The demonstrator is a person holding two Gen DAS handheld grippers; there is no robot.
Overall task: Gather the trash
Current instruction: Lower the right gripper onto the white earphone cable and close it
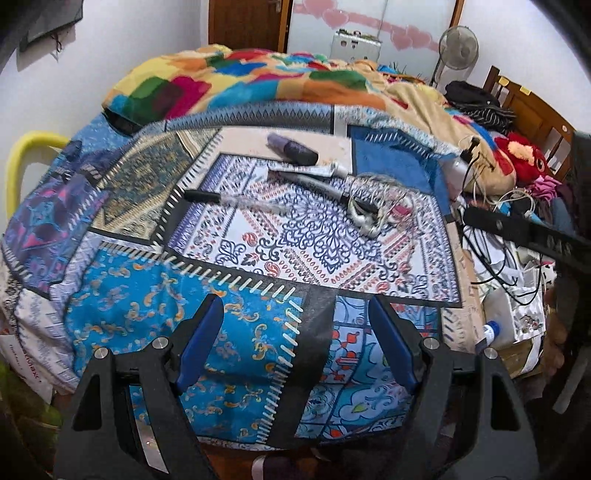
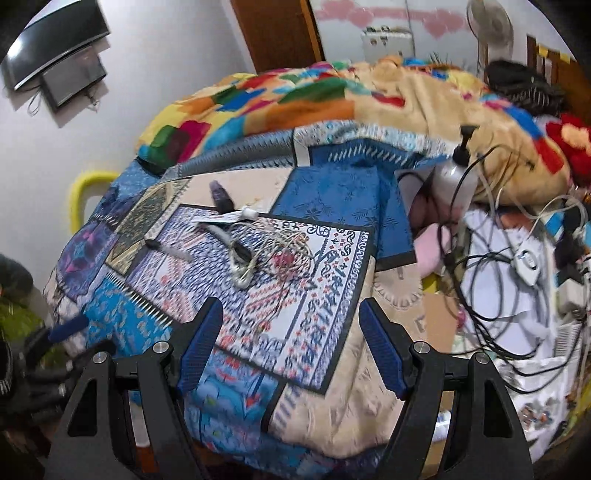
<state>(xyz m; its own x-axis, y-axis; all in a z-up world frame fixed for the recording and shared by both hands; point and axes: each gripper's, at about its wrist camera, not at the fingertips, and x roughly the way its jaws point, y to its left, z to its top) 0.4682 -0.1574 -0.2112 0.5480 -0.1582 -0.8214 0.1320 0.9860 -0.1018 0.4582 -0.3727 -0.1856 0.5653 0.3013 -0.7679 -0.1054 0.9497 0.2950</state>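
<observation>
Trash not yet touched, as we read it. The litter lies in a loose cluster on the bed (image 1: 122, 317), ahead of both sets of fingers and well apart from them: a dark bottle (image 1: 293, 148) farthest off, a flattened tube (image 1: 314, 170) just nearer, a pen (image 1: 202, 196) to the left of the rest, and a wire tangle (image 1: 376, 206) with a silvery clip-like piece at the right. In the right view the same cluster sits ahead and slightly left of the fingers, tangle (image 2: 266, 254) nearest. What exactly counts as trash we cannot tell; no bin or bag is visible.

Left gripper (image 1: 295, 343): fingers spread wide, nothing between them, only bedcover below. Right gripper (image 2: 290, 347): likewise wide apart and empty. We judge the task at its start: nothing collected, every item still to be picked up.

Surface: a patchwork bedcover in blue, white and beige prints, soft and uneven. Beyond the litter, a heaped multicolour blanket (image 1: 236, 85). To the right of the fingers, a clutter of cables (image 2: 491, 266), a pump bottle (image 2: 452, 173) and a red plush toy (image 1: 524, 155). Further back: white walls, a wooden door (image 1: 247, 22), a fan (image 1: 458, 48).
</observation>
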